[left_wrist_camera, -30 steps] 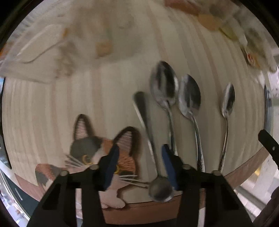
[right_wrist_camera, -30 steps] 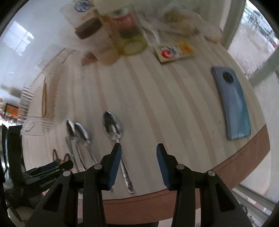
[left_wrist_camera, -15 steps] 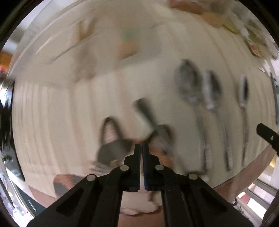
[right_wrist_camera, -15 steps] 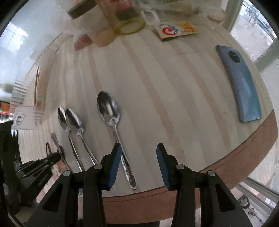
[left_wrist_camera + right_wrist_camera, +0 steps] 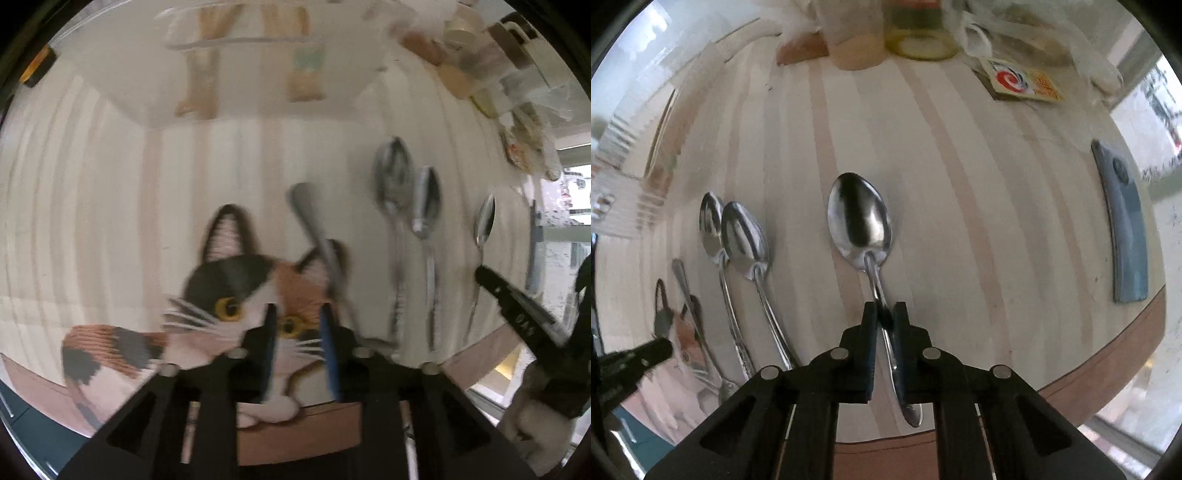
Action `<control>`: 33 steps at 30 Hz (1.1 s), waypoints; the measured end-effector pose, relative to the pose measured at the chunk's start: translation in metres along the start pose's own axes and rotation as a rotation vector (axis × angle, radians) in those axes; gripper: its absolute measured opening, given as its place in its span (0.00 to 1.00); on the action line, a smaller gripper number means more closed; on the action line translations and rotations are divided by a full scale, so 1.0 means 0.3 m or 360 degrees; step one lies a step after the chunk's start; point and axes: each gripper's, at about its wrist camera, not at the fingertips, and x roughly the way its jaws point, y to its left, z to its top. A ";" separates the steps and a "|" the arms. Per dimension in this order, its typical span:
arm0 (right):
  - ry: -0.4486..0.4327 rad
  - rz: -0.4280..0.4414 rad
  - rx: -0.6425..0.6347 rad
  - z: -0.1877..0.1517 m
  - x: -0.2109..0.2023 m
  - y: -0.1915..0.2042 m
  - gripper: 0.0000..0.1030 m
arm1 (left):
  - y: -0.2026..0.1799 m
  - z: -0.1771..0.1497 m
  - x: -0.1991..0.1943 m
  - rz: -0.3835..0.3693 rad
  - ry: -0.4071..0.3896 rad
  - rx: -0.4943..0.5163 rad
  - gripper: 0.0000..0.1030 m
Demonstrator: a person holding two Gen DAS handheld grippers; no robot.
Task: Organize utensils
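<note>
You are closing your right tool [image 5: 884, 321] on the handle of the lone spoon [image 5: 860, 221] lying on the bench [image 5: 979, 184], its jaws just closing, while your left tool [image 5: 297, 332] is hanging part-open and empty; next, lift it level.

Soft, even daylight across the pale striped bench [image 5: 979, 206]; brightest at the right edge, washed out by window glare. Strong fisheye bowing of stripes, black vignette at corners. Left wrist view motion-smeared: spoons [image 5: 395, 177] streaked, cat mat [image 5: 236, 295] soft, clear tray [image 5: 236, 62] hazy. Right wrist view sharper: nearest spoon [image 5: 860, 221] crisp, bright highlights in bowl, faint shadow beneath. Far jars [image 5: 916, 33] out of focus.
</note>
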 end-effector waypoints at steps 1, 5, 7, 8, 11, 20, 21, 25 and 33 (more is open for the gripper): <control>-0.0004 -0.0033 0.0010 -0.005 -0.001 -0.010 0.07 | -0.036 0.020 0.001 -0.0016 0.0000 0.0001 0.26; 0.0006 -0.0064 0.0085 -0.032 -0.005 -0.089 0.07 | -0.132 0.033 0.004 -0.0072 0.0004 0.0054 0.26; 0.0006 -0.0070 0.0125 -0.044 -0.008 -0.130 0.07 | -0.176 0.054 0.020 -0.0061 0.0014 0.0076 0.26; 0.0007 -0.0075 0.0145 -0.055 -0.010 -0.151 0.07 | -0.189 0.079 0.022 -0.0059 0.0024 0.0073 0.26; 0.0012 -0.0066 0.0216 -0.068 -0.016 -0.210 0.07 | -0.196 0.102 0.052 -0.0062 0.0053 0.0078 0.26; -0.0006 -0.0074 0.0293 -0.092 -0.022 -0.303 0.07 | -0.327 0.157 0.125 0.0246 -0.0023 0.0214 0.12; -0.0006 -0.0081 0.0297 -0.099 -0.021 -0.268 0.07 | -0.335 0.157 0.129 0.0272 -0.0036 0.0241 0.07; -0.0008 -0.0095 0.0279 -0.094 -0.018 -0.265 0.07 | -0.320 0.140 0.128 0.0296 -0.0049 0.0309 0.05; 0.0060 0.0032 0.0180 -0.151 -0.024 -0.190 0.07 | -0.155 0.040 0.104 0.0298 0.0037 0.0309 0.05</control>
